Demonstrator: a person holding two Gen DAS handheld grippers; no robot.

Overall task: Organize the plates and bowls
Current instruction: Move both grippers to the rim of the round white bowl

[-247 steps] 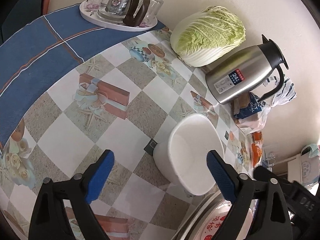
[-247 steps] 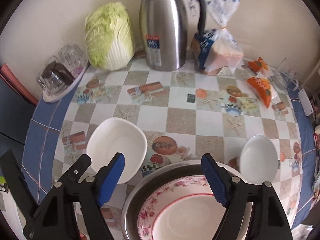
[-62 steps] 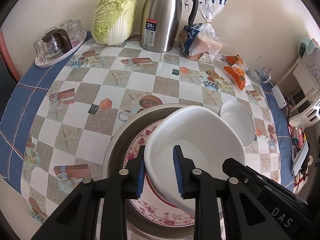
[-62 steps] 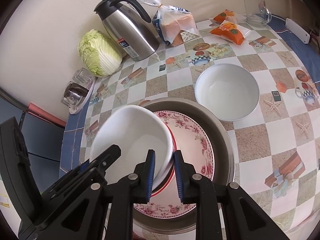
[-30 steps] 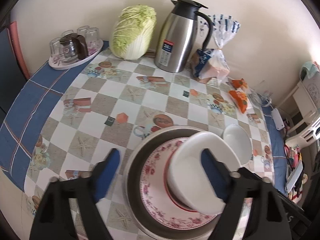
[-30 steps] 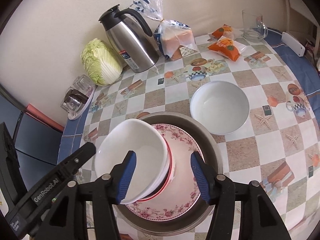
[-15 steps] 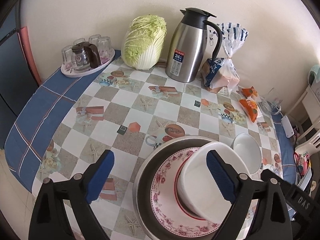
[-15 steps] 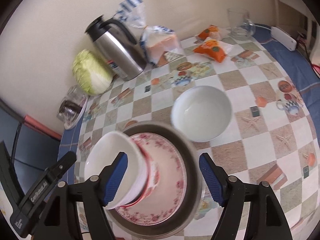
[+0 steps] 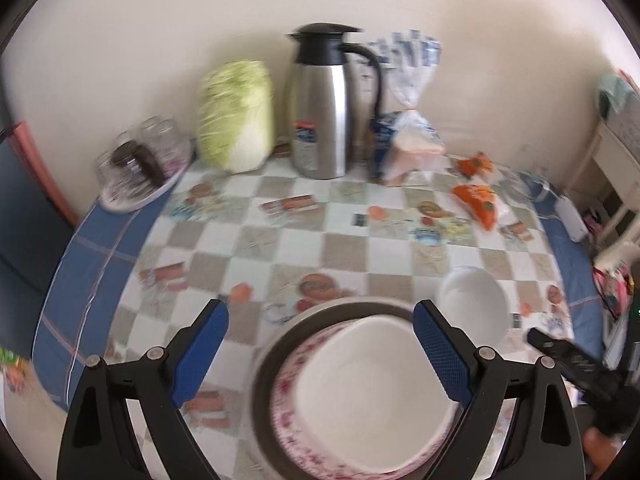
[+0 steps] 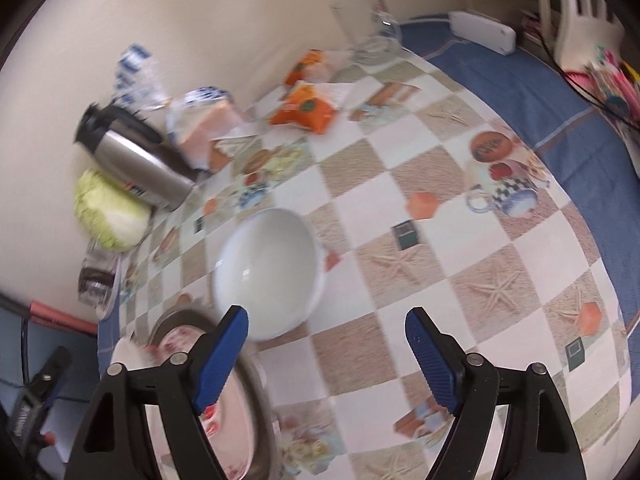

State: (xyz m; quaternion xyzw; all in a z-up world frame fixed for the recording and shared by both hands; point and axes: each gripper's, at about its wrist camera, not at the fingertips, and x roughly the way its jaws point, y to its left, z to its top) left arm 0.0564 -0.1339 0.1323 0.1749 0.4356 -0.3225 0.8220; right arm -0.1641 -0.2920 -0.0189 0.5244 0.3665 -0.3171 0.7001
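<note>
One white bowl (image 9: pixel 372 384) sits stacked on the floral plate (image 9: pixel 288 400); the round bowl (image 10: pixel 268 268) remains on the table (image 10: pixel 440 240), and both the left gripper (image 9: pixel 320 356) and right gripper (image 10: pixel 326 354) are spread and empty.

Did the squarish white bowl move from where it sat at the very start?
Yes. The squarish white bowl went from the tablecloth, left of the metal basin, onto the floral plate inside it.

Steel thermos jug (image 9: pixel 320 112) between napa cabbage (image 9: pixel 237 114) and bagged bread (image 9: pixel 412 142); orange snack packets (image 9: pixel 478 199) nearby.
</note>
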